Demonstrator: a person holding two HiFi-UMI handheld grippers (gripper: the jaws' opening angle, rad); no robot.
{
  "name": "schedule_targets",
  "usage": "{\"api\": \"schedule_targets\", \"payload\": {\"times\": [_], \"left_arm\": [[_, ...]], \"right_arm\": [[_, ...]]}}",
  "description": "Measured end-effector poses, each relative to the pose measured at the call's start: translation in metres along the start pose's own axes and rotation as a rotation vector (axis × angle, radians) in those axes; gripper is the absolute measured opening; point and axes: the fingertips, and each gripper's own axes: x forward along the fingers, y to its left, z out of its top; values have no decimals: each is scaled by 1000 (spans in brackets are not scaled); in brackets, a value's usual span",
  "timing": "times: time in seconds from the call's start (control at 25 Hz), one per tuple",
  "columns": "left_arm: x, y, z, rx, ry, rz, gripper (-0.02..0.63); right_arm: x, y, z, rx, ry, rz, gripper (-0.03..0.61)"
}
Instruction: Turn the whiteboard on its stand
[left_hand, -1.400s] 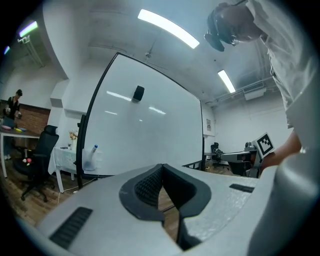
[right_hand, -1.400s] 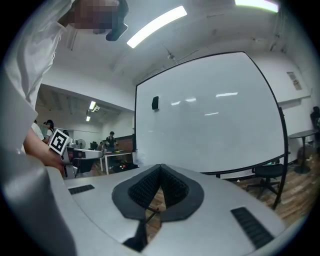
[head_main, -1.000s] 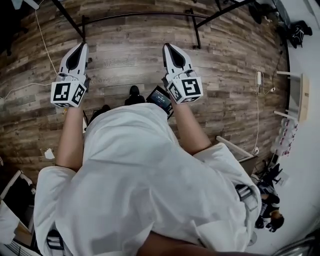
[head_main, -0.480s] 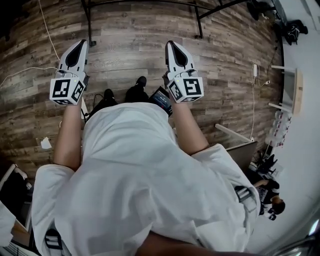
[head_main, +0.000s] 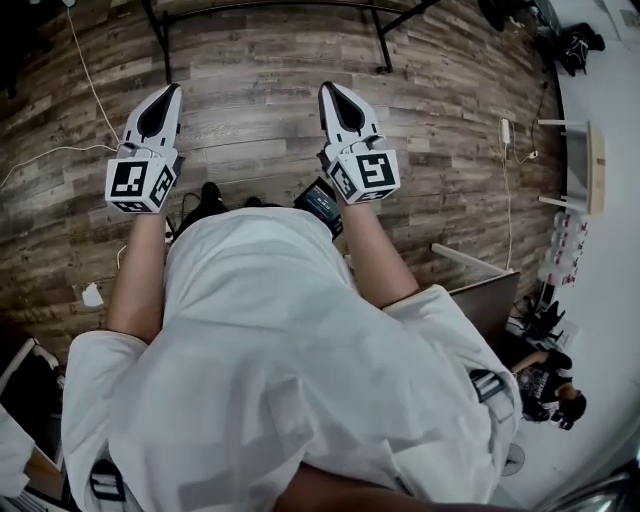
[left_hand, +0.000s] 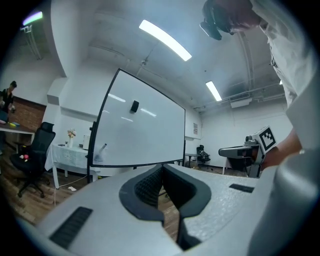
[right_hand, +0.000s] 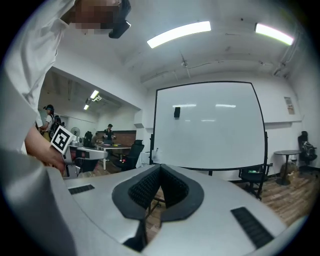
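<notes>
Bright, even light from ceiling strips; their glare streaks the whiteboard; fisheye edges curve and darken.

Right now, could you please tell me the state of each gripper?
Left gripper: closed, holding nothing.
Right gripper: closed, holding nothing.

Glossy whiteboard, dark metal frame, matt wood-plank floor, white cloth shirt.

office: whiteboard, desks, office chairs, strip lights.
</notes>
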Motion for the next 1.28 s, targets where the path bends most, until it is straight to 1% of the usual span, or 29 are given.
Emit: {"api": "schedule_targets", "payload": {"times": [0.08,0.2,0.28,0.4,0.52,0.76,1.28], "left_arm": [[8,-23,-1,4,3,-24,8],[11,-49,-8,-10,23,-38,8],[7,-62,-12,-15,33,-48,8],[8,-74,-18,-5,45,-49,8],[6,-84,-22,-1,46,-38,8],[0,-103,-23,2,51,-34,8],[-15,-111,-31,-15,47,-6,8]], "right_arm": [[-15,-7,-3,8,-2,5,-2],[-38,-16,-18,49,21,7,-2],[-50,-18,-26,66,34,17,-2],[-58,-20,-30,62,27,23,-2],[-65,-22,-33,62,22,20,-2],[-77,-27,-33,66,14,42,-2],[-89,-27,-44,80,12,44,-2]]}}
